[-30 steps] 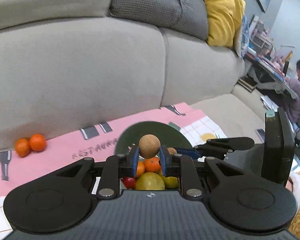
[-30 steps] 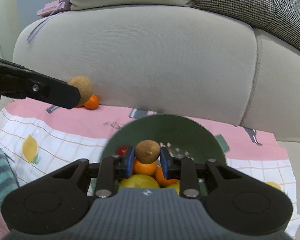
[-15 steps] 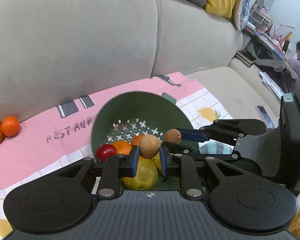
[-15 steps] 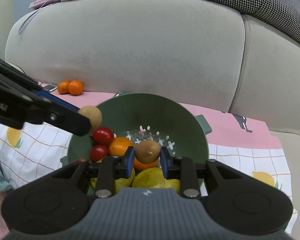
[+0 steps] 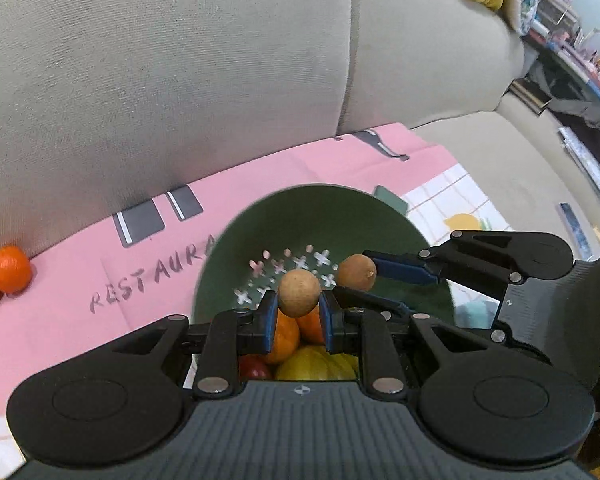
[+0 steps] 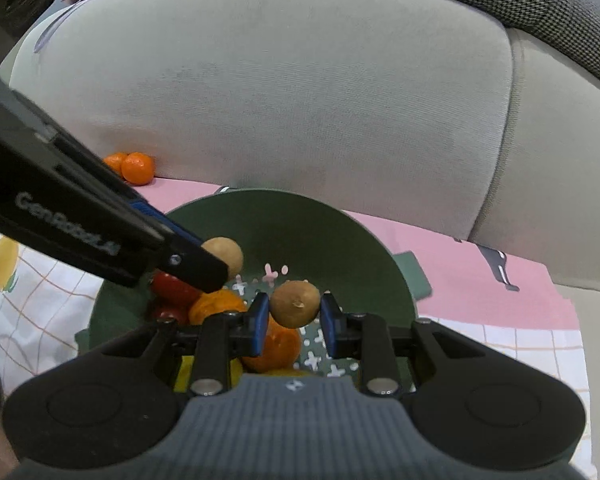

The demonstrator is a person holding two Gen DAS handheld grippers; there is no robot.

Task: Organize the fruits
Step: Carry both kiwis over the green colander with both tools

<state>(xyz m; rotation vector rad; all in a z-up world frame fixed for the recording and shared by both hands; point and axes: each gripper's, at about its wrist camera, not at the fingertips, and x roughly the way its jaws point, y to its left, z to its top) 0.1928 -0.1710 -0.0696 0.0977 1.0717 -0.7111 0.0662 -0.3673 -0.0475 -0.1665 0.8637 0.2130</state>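
Both claws lowered over green colander (image 5: pixel 260 236); left claw (image 5: pixel 299 318), right claw (image 6: pixel 295 322) each pinching brown fruit.

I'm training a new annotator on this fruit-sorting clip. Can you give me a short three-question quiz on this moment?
1. True or false: each gripper holds a brown fruit.
2. What lies under the left gripper: A) green colander B) grey cushion
3. How many tangerines sit by the sofa back?

Key: 1 true: left brown fruit, right gripper on right brown fruit. 2 A. 3 two.
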